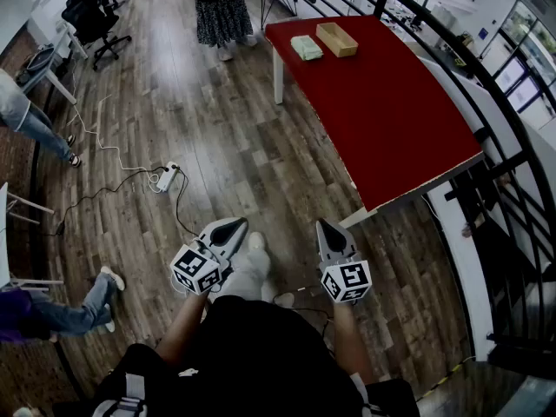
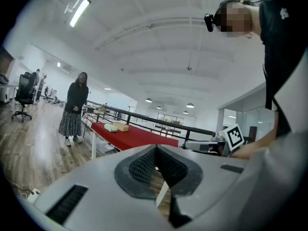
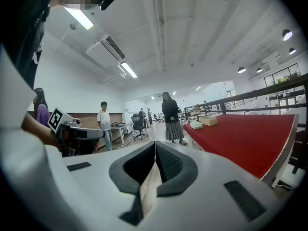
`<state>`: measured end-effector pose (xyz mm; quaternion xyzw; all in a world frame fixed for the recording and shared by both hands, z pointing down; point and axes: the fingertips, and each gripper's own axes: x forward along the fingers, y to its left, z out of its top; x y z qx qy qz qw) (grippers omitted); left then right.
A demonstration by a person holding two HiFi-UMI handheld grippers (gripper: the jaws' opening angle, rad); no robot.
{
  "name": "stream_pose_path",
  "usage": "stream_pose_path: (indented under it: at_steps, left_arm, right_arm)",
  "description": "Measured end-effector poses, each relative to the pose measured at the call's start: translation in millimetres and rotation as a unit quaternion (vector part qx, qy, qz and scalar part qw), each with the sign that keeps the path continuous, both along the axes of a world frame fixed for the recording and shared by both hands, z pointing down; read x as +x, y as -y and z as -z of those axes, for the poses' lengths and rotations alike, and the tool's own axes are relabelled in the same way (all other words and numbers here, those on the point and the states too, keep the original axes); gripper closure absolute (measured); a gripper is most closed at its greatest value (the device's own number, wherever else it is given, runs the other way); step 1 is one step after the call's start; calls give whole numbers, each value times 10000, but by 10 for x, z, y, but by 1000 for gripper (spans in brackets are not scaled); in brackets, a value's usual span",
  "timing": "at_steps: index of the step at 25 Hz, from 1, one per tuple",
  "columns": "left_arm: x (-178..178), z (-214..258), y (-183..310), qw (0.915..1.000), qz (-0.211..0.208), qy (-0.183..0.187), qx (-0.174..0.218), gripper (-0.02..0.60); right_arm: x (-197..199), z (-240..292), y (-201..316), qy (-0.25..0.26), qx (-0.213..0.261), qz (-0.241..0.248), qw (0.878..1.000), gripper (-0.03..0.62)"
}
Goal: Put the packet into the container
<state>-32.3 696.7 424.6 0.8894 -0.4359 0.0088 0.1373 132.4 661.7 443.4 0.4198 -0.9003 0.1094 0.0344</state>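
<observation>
**Spotter:** Both grippers shut, from where you sit?

**Operator:** Both. I see the left gripper with its pads pressed together at the tip and nothing between them. The right gripper is the same, closed on nothing. I hold them side by side, low over the wooden floor.

**Spotter:** What lies closest to them?

**Operator:** Ahead and to the left of the left gripper, a white power strip lies on the boards. Its cable trails off further left. Straight ahead of both tips I see open floor.

**Spotter:** And the table?

**Operator:** The red table has its near corner just ahead and to the right of the right gripper. Its long left edge runs away from me along that open strip of floor. A black railing follows its right side.

**Spotter:** Where is the packet?

**Operator:** At the table's far end, well beyond both tips. The pale green packet lies close to the left edge. The shallow tan container sits just to the packet's right. The packet is not in it.

**Spotter:** Anything past that?

**Operator:** A person in a patterned skirt stands near the far left corner, and an office chair is off to the far left.
</observation>
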Motion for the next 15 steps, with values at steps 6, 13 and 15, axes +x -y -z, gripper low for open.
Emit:
stream_pose_path:
  at_steps: [6, 13, 15]
  left_arm:
    - [-317, -4, 899, 9999, -80, -66, 42, 572]
    - [-714, 163, 2057, 9992, -351, -157, 98, 572]
    - [-845, 197, 2300, 9990, -407, -175, 107, 572]
  right_arm:
    - [-304, 47, 855, -8, 60, -89, 9999, 571]
    - [-722, 279, 1985, -26, 127, -307, 9994, 571]
    - [-876, 329, 2202, -22, 144, -298, 9994, 571]
